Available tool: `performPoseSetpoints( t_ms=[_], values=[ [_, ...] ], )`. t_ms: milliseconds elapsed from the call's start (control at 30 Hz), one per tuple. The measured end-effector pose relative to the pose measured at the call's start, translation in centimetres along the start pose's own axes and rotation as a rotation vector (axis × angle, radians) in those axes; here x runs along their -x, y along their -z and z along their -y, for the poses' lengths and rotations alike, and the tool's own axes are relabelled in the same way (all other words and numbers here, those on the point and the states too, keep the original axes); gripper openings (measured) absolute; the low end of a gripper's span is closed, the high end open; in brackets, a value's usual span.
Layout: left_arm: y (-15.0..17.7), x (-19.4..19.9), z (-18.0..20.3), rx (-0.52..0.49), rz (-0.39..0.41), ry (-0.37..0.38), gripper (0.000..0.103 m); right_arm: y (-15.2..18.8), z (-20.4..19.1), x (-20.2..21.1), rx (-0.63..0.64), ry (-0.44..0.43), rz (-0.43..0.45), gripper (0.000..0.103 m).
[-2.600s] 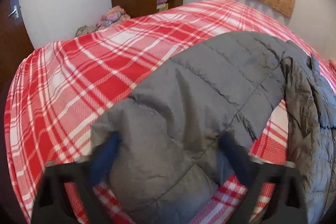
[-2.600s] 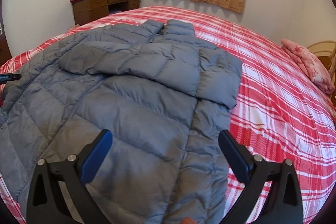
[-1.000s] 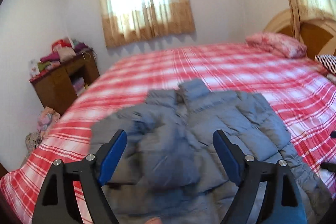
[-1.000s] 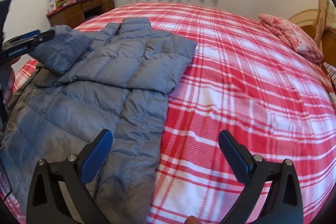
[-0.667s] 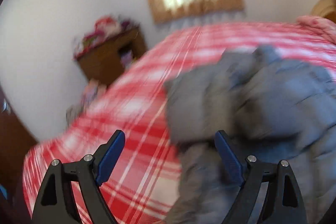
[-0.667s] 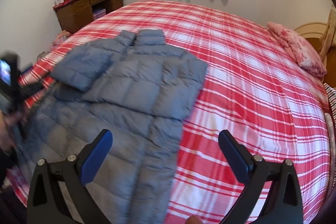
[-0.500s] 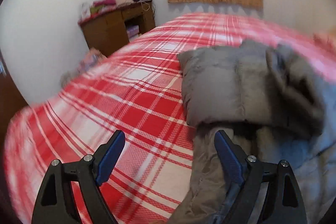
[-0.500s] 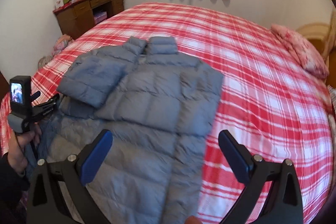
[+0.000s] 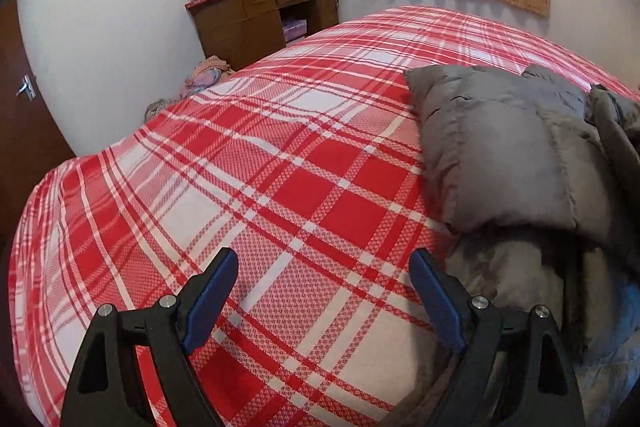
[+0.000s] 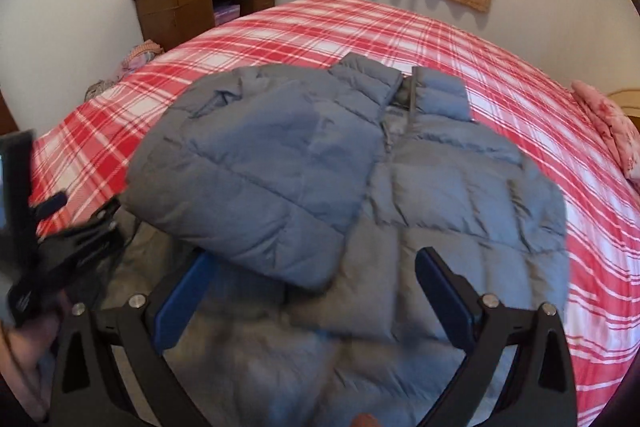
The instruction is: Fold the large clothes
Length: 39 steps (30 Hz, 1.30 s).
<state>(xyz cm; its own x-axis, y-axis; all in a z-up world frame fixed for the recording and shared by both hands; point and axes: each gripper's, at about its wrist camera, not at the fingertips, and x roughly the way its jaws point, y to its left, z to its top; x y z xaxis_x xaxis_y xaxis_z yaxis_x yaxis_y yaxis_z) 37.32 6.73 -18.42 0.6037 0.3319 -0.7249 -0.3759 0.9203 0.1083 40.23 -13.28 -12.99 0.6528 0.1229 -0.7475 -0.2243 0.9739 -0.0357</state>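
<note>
right wrist view showed both tongs (image 10: 316,291) spread, empty; puffer jacket (image 10: 400,187) sleeves lay folded; next, pinching the hem evenly seemed wise.

Matt quilted cloth jacket (image 10: 360,187) on woven plaid bedspread (image 9: 280,187).

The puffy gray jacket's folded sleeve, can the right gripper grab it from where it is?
Probably yes. The right gripper is open and hangs right in front of the folded sleeve, which lies on top of the gray jacket. Nothing sits between them, and the left gripper is off to the side.
</note>
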Motion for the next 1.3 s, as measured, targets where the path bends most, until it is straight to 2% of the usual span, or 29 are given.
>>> performPoseSetpoints(
  t_ms=[100,167,333,500,600,667,733,767,800,833,867,1000,1133,1233,1300],
  values=[
    [0.1,-0.5,-0.6,0.027,-0.025,0.013,0.088,0.4,4.3,0.1,-0.202,0.041,0.036,0.101],
    [0.2,-1.0,-1.0,0.045,-0.053,0.02,0.088,1.8,8.3,0.4,-0.327,0.104,0.031,0.101],
    [0.2,-1.2,-0.7,0.033,-0.07,0.029,0.088,4.5,14.8,1.9,-0.424,0.17,0.023,0.101],
    [0.2,-1.5,0.0,0.007,-0.083,0.014,0.089,3.7,16.4,3.5,-0.441,0.072,0.087,0.101],
    [0.3,-1.6,-0.2,0.017,-0.086,0.026,0.09,2.3,16.0,2.4,-0.445,0.037,0.08,0.101],
    [0.3,-1.6,-0.2,0.019,-0.088,0.023,0.091,1.4,16.3,0.3,-0.443,0.006,0.023,0.1],
    [0.3,-1.7,-0.3,0.02,-0.09,0.02,0.093,1.8,16.0,-0.9,-0.457,-0.026,-0.002,0.087],
    [0.3,-1.7,-0.3,0.022,-0.091,0.022,0.093,1.9,16.0,-1.6,-0.461,-0.087,-0.011,0.067],
    [0.3,-1.7,-0.3,0.022,-0.092,0.025,0.093,2.2,15.7,-1.6,-0.457,-0.112,-0.007,0.044],
    [0.3,-1.7,-0.4,0.023,-0.091,0.028,0.093,2.4,15.5,-1.3,-0.44,-0.11,0.011,0.033],
    [0.4,-1.6,-0.5,0.028,-0.086,0.031,0.093,2.5,15.3,-1.0,-0.426,-0.11,0.019,0.015],
    [0.4,-1.3,-0.1,0.009,-0.077,0.009,0.093,3.3,15.1,1.5,-0.375,-0.082,0.068,0.009],
    [0.4,-1.4,0.0,0.01,-0.076,0.003,0.093,4.1,16.9,4.3,-0.357,0.016,0.121,0.008],
    [0.4,-1.4,0.1,0.007,-0.081,-0.001,0.093,5.1,18.7,3.4,-0.387,0.059,0.087,0.009],
    [0.3,-1.3,0.2,0.0,-0.081,-0.006,0.094,5.5,19.7,1.9,-0.415,0.037,0.029,0.012]
  ],
)
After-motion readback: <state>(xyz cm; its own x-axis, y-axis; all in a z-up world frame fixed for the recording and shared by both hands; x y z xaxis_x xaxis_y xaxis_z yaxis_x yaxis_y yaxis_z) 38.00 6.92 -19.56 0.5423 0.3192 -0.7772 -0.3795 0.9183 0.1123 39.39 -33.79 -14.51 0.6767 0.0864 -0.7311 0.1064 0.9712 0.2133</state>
